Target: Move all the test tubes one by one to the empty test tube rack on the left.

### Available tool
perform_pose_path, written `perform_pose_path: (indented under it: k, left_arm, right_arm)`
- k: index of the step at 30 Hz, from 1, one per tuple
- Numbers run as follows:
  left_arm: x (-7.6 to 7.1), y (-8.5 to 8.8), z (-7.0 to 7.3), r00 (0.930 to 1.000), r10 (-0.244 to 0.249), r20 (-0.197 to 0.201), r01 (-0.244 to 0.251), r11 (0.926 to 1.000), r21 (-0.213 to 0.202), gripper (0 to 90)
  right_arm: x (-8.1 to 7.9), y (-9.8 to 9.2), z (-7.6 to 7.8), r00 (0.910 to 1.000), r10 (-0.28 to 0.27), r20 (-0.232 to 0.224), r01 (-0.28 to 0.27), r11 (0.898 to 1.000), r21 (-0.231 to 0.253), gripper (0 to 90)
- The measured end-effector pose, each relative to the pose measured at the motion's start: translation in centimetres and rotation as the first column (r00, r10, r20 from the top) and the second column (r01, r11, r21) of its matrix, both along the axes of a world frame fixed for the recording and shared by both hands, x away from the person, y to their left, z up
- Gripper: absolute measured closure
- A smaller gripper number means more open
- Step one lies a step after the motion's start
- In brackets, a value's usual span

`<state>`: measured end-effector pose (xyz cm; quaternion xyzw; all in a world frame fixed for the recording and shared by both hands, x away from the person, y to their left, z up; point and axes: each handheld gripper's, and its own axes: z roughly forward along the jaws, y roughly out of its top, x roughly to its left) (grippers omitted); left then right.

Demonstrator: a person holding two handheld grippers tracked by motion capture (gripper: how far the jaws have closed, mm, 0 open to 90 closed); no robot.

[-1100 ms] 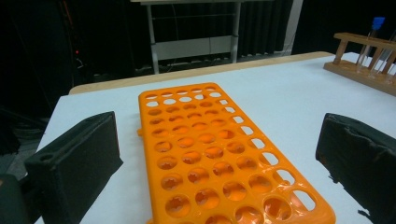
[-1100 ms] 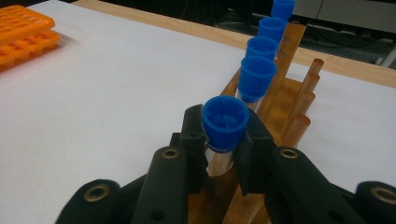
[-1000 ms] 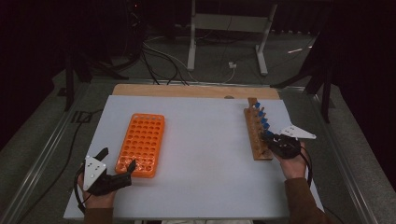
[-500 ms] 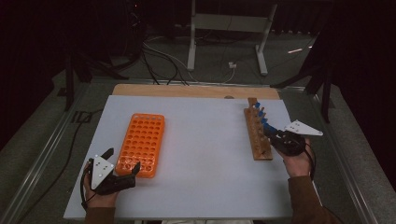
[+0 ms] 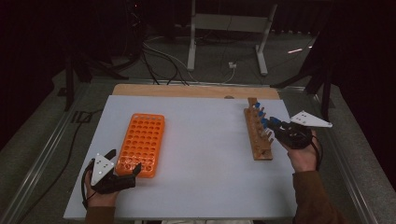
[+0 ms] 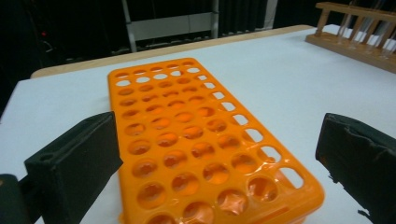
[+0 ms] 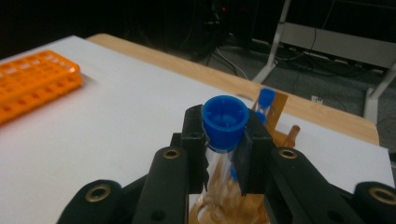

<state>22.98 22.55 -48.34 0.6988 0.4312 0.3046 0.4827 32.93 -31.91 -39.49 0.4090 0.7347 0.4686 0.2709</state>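
The right gripper [image 7: 224, 154] is clamping a blue-capped test tube [image 7: 223, 122] just under its cap, above the wooden rack [image 5: 258, 135]. It is best lifting straight up until the bottom is clearing the rack. The left gripper [image 6: 219, 168] is standing wide around the near end of the orange rack [image 6: 187, 140], steadying it.
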Motion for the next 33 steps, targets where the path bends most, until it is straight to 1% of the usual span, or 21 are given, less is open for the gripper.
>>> perform_pose_path:
  k: [2, 5, 6, 7, 8, 11, 14, 15, 16, 18, 19, 22, 23, 26, 28, 29, 31, 32, 33]
  left_arm:
    - [0.0, -0.2, 0.1, 1.0, -0.002, 0.0, 0.002, 0.9997, -0.024, 0.9]
    - [0.2, -0.8, 0.7, 0.9999, -0.014, 0.003, 0.014, 0.9994, -0.031, 0.8]
    - [0.2, -1.0, 0.9, 0.9997, -0.022, 0.011, 0.022, 0.9991, -0.037, 0.8]
    - [0.3, -1.2, 1.2, 0.9994, -0.03, 0.018, 0.031, 0.9986, -0.044, 0.9]
    - [0.3, -1.5, 1.4, 0.9991, -0.037, 0.021, 0.038, 0.9982, -0.048, 0.9]
    - [0.7, -2.3, 2.0, 0.9976, -0.061, 0.033, 0.063, 0.9968, -0.05, 0.8]
    - [1.3, -3.3, 2.6, 0.9943, -0.101, 0.034, 0.102, 0.9934, -0.051, 0.9]
    - [1.6, -3.7, 2.8, 0.9921, -0.123, 0.026, 0.124, 0.991, -0.051, 0.9]
    - [1.8, -4.1, 3.0, 0.9896, -0.142, 0.025, 0.143, 0.9886, -0.048, 0.9]
    - [2.3, -5.1, 3.3, 0.9864, -0.163, 0.024, 0.164, 0.9861, -0.029, 0.9]
    - [2.6, -5.7, 3.5, 0.984, -0.177, 0.019, 0.178, 0.9838, -0.025, 0.9]
    - [3.4, -7.5, 3.8, 0.9761, -0.217, 0.011, 0.217, 0.9759, -0.021, 0.9]
    - [3.7, -8.1, 3.9, 0.9722, -0.234, 0.012, 0.234, 0.972, -0.021, 0.9]
    - [4.1, -10.1, 4.4, 0.96, -0.279, 0.025, 0.279, 0.9603, 0.0, 0.9]
    - [4.4, -11.3, 4.6, 0.9517, -0.305, 0.031, 0.306, 0.9521, -0.007, 0.9]
    - [4.6, -11.9, 4.7, 0.9488, -0.314, 0.032, 0.315, 0.9492, -0.008, 0.9]
    - [5.0, -13.1, 4.8, 0.9418, -0.336, 0.022, 0.336, 0.9418, -0.012, 0.9]
    - [5.2, -13.7, 4.8, 0.9383, -0.345, 0.016, 0.346, 0.9384, -0.007, 0.9]
    - [5.5, -14.3, 4.8, 0.9349, -0.355, 0.007, 0.355, 0.935, -0.001, 3.1]
  right_arm:
    - [0.0, 0.1, 0.4, 0.9999, 0.01, 0.005, -0.01, 1.0, 0.004, 76.3]
    - [0.2, 0.5, 0.7, 0.9995, 0.033, 0.001, -0.033, 0.999, 0.026, 76.3]
    - [0.2, 0.5, 0.7, 0.9995, 0.033, 0.001, -0.033, 0.999, 0.026, 76.3]
    - [0.2, 0.9, 0.6, 0.9987, 0.051, -0.004, -0.051, 0.998, 0.035, 76.3]
    - [0.2, 0.9, 0.6, 0.9987, 0.051, -0.004, -0.051, 0.998, 0.035, 76.3]
    - [0.2, 1.9, 0.3, 0.997, 0.077, -0.011, -0.076, 0.997, 0.03, 76.3]
    - [0.3, 2.9, -0.1, 0.9948, 0.1, -0.022, -0.099, 0.995, 0.026, 76.3]
    - [0.4, 3.7, -0.2, 0.9928, 0.117, -0.028, -0.116, 0.993, 0.021, 76.3]
    - [0.4, 3.7, -0.2, 0.9928, 0.117, -0.028, -0.116, 0.993, 0.021, 76.3]
    - [0.4, 4.8, -0.3, 0.9895, 0.141, -0.031, -0.14, 0.99, 0.018, 76.3]
    - [0.4, 4.8, -0.3, 0.9895, 0.141, -0.031, -0.14, 0.99, 0.018, 76.3]
    - [0.5, 6.0, -0.2, 0.986, 0.163, -0.035, -0.162, 0.987, 0.016, 76.3]
    - [0.5, 6.4, -0.2, 0.9846, 0.171, -0.036, -0.171, 0.985, 0.017, 76.3]
    - [0.6, 7.7, -0.1, 0.9789, 0.201, -0.037, -0.2, 0.98, 0.019, 76.3]
    - [0.6, 8.5, -0.1, 0.9742, 0.222, -0.039, -0.222, 0.975, 0.022, 76.3]
    - [0.6, 9.0, -0.1, 0.972, 0.231, -0.041, -0.23, 0.973, 0.02, 76.3]
    - [0.6, 9.8, -0.1, 0.9669, 0.251, -0.047, -0.25, 0.968, 0.029, 76.3]
    - [0.5, 10.3, -0.1, 0.9645, 0.26, -0.049, -0.259, 0.966, 0.027, 76.3]
    - [0.5, 11.2, -0.1, 0.9589, 0.279, -0.05, -0.278, 0.96, 0.026, 76.3]
